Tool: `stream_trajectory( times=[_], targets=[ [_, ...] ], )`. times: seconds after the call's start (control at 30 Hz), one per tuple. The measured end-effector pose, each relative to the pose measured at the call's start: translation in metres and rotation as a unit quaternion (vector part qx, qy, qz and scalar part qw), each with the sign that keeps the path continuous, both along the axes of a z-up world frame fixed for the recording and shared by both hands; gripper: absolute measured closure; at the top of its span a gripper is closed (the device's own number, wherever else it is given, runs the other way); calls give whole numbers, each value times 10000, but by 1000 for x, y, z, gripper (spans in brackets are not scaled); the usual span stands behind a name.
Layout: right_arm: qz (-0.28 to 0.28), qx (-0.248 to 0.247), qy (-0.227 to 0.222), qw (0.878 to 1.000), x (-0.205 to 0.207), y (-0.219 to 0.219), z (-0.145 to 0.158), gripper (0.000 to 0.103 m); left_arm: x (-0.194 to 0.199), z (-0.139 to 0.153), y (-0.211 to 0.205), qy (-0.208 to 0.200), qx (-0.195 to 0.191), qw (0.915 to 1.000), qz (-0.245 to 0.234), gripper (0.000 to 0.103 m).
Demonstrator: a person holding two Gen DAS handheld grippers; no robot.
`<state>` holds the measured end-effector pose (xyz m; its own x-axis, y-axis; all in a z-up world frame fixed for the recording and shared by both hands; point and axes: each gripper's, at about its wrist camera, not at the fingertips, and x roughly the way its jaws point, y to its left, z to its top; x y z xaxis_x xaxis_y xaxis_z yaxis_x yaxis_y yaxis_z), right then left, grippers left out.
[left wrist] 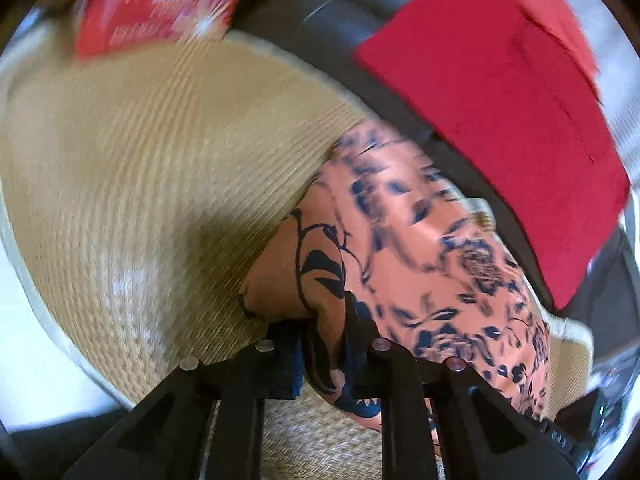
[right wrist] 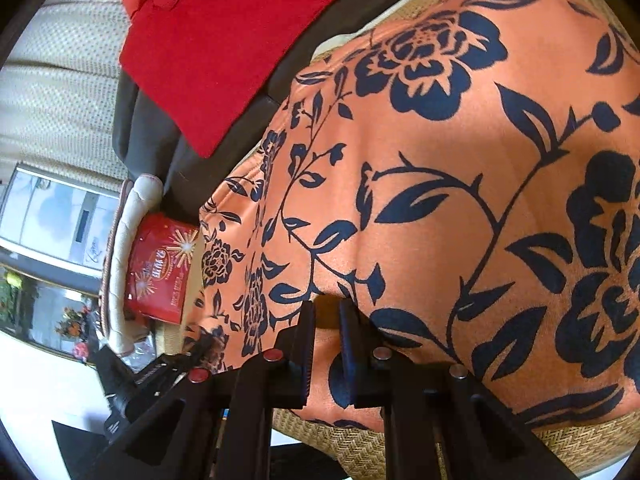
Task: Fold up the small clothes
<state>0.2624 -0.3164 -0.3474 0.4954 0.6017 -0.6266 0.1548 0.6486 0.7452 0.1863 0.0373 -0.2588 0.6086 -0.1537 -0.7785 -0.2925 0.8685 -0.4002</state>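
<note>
Orange garment [right wrist: 460,208] w/ navy floral print, on woven mat [left wrist: 140,160], left gripper [left wrist: 324,344] & right gripper [right wrist: 325,344] both pinching its fabric

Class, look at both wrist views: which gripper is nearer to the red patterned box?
Left. The left gripper grips the orange floral cloth at the edge beside the red patterned box; the right gripper grips the cloth farther from it.

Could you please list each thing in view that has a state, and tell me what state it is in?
left gripper: shut on the floral cloth.
right gripper: shut on the floral cloth.
floral cloth: spread over the woven mat, pinched at its near edge.
red garment: lying flat beyond the cloth.
red packet: lying beside the mat.
</note>
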Motion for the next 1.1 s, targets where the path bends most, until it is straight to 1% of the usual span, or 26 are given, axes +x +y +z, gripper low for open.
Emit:
stream_trajectory(
  times=[0.07, 0.1, 0.13, 0.17, 0.2, 0.27, 0.3, 0.33, 0.37, 0.4, 0.43, 0.47, 0.53, 0.57, 0.6, 0.67, 0.73, 0.8, 0.83, 0.9, 0.93, 1.0, 1.03, 1.07, 1.1],
  targets=[
    [-14, 110, 76, 9999, 0, -2, -1, 87, 1, 21, -17, -301, 357, 9985, -289, 88],
    [-19, 173, 123, 9998, 0, -4, -2, 87, 2, 36, -30, -517, 600, 9956, -501, 88],
    [-16, 269, 197, 9994, 0, -6, -3, 87, 2, 42, -38, -628, 721, 9935, -614, 88],
    [-17, 328, 241, 9992, 0, -7, -3, 87, 2, 55, -54, -833, 947, 9883, -855, 88],
    [-20, 435, 315, 9986, 0, -10, -4, 87, 1, 63, -64, -954, 1082, 9844, -1012, 88],
    [-13, 705, 465, 9964, 1, -17, -5, 86, 1, 76, -89, -1203, 1297, 9748, -1360, 88],
    [-9, 900, 472, 9948, 3, -22, -4, 85, -1, 82, -102, -1332, 1388, 9685, -1580, 88],
    [-21, 1100, 402, 9931, 4, -28, -1, 83, -4, 85, -111, -1410, 1442, 9640, -1731, 88],
    [-52, 1239, 226, 9920, 6, -35, 5, 76, -6, 87, -120, -1479, 1487, 9591, -1901, 88],
    [-47, 1265, 53, 9919, 9, -40, 14, 67, -9, 86, -130, -1537, 1531, 9538, -2076, 89],
    [27, 1210, -83, 9926, 15, -44, 24, 26, -12, 84, -138, -1573, 1573, 9500, -2193, 89],
    [125, 1176, -284, 9926, 24, -47, 35, 1, -15, 82, -144, -1607, 1625, 9460, -2298, 89],
    [298, 1332, -757, 9877, 43, -54, 53, 1, -20, 74, -153, -1616, 1680, 9402, -2482, 89],
    [480, 1502, -807, 9842, 57, -55, 57, 1, -21, 72, -154, -1610, 1690, 9386, -2541, 89],
    [658, 1604, -685, 9825, 74, -54, 61, 1, -23, 67, -157, -1611, 1722, 9358, -2623, 89],
    [1016, 1459, -413, 9832, 101, -41, 69, 1, -26, 59, -158, -1608, 1745, 9325, -2723, 89],
    [1425, 1120, -119, 9834, 124, -18, 78, 1, -24, 53, -159, -1595, 1761, 9305, -2788, 89],
    [1640, 718, 115, 9838, 141, 3, 84, 1, -27, 49, -162, -1575, 1777, 9291, -2836, 89],
    [1784, 288, 247, 9832, 152, 18, 87, 1, -27, 46, -162, -1561, 1777, 9283, -2870, 89],
    [1927, -204, 451, 9800, 168, 38, 89, 1, -34, 46, -159, -1587, 1768, 9262, -2927, 89],
    [1991, -362, 526, 9779, 177, 48, 87, 1, -36, 45, -158, -1621, 1801, 9244, -2946, 89],
    [2152, -716, 702, 9714, 190, 66, 80, 3, -38, 45, -156, -1631, 1776, 9242, -2962, 89],
    [2204, -813, 717, 9694, 192, 72, 78, 7, -38, 48, -153, -1628, 1754, 9247, -2962, 89],
    [2258, -920, 664, 9675, 191, 76, 75, 32, -38, 48, -151, -1637, 1741, 9249, -2956, 89],
    [2354, -1009, 620, 9646, 191, 80, 73, 54, -38, 49, -149, -1654, 1744, 9250, -2943, 89]
  ],
)
